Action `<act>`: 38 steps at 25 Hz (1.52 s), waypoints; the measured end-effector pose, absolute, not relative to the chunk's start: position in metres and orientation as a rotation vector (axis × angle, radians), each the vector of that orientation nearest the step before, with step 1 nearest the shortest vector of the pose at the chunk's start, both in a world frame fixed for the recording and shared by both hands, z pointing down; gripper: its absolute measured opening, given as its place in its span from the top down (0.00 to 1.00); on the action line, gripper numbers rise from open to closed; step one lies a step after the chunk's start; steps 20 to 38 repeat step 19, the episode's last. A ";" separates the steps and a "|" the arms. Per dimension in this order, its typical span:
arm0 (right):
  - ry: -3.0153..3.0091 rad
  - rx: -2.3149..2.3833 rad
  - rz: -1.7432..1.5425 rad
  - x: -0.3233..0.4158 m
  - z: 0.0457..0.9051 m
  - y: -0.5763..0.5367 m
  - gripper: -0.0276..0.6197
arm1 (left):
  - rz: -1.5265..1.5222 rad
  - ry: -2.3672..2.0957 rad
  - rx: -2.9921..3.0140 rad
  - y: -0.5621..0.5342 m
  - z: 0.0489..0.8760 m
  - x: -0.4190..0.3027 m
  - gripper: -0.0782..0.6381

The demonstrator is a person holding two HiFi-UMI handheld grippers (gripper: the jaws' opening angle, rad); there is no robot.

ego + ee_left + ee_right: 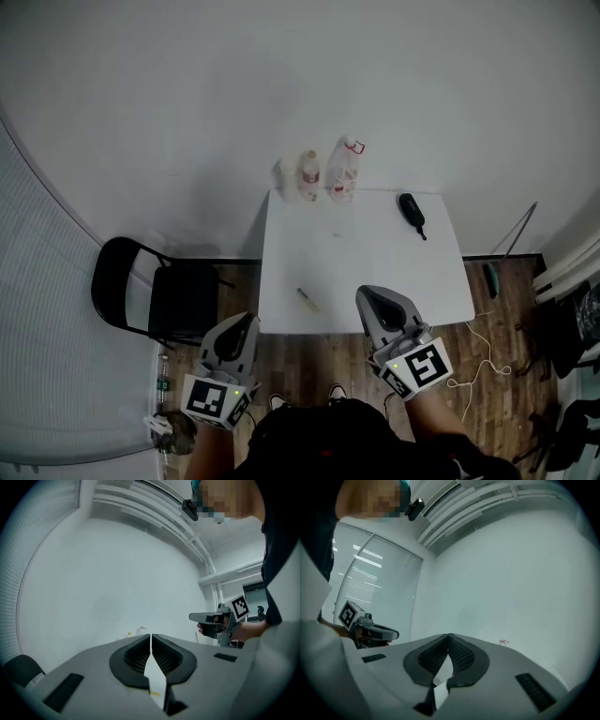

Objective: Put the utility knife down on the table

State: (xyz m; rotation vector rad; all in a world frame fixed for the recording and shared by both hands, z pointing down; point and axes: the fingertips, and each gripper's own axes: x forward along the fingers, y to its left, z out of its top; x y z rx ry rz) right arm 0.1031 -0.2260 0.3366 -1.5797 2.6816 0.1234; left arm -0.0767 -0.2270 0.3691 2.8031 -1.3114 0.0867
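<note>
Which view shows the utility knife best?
The head view: the utility knife lies whole on the white table, near its front edge. The left gripper view gives at most a yellow sliver below its jaws; the right gripper view shows none of it.

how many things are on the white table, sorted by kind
bottles: 3
utility knife: 1
black handheld tool: 1
total: 5
</note>
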 end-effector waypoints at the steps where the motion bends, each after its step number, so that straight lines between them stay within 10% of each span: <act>1: 2.669 -1.584 0.130 0.106 0.332 -0.221 0.92 | 0.083 -1.304 2.813 -0.225 0.366 -0.075 0.85; 38: 2.653 -1.612 0.122 0.104 0.334 -0.214 0.92 | 0.020 -1.244 2.877 -0.223 0.366 -0.074 0.85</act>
